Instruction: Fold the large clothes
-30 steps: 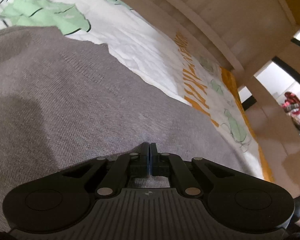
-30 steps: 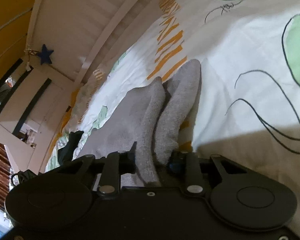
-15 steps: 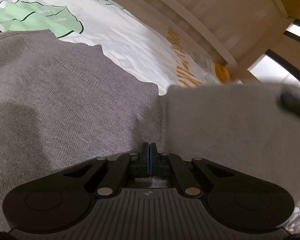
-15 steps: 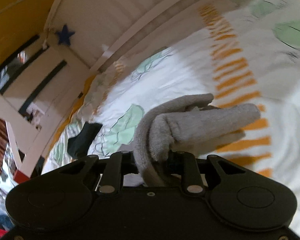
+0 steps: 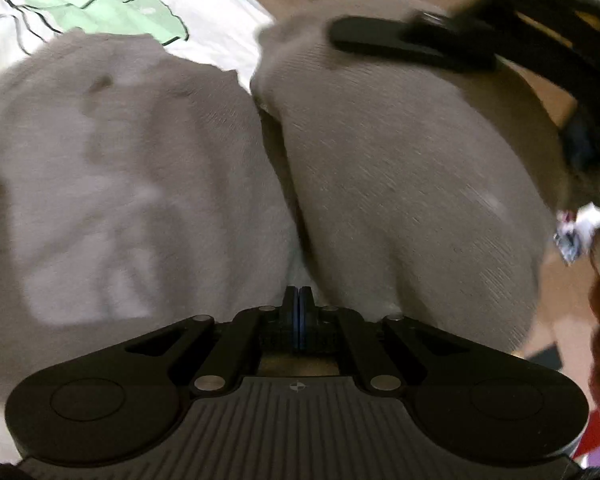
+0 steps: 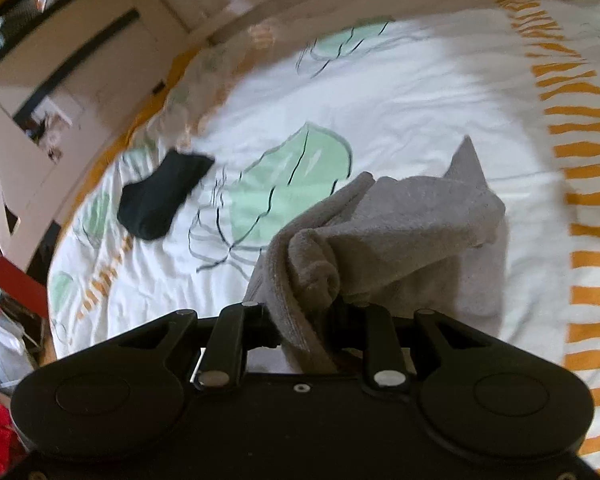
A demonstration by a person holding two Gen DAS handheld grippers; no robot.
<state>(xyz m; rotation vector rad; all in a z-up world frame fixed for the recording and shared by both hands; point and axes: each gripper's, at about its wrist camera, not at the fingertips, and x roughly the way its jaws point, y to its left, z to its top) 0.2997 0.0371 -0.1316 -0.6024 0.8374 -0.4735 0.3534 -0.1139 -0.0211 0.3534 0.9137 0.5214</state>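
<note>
A large grey knitted garment [image 5: 140, 184] lies spread on the bed. My left gripper [image 5: 299, 300] is shut and rests on it, with nothing between the pads that I can see. My right gripper [image 6: 312, 312] is shut on a bunched part of the grey garment [image 6: 400, 224] and holds it up above the bed cover. In the left wrist view that lifted fold [image 5: 412, 184] hangs over the flat part, with the right gripper [image 5: 440, 48] at the upper right, blurred.
The bed cover [image 6: 400, 92] is white with green shapes and orange stripes. A black sock [image 6: 160, 196] lies on it at the left. A wooden bed frame [image 6: 228, 28] runs along the far side. Clutter [image 6: 4, 288] sits on the floor at the left.
My right gripper has carried the grey fold up and across over the flat part, toward the left gripper. The left gripper has stayed shut on the garment.
</note>
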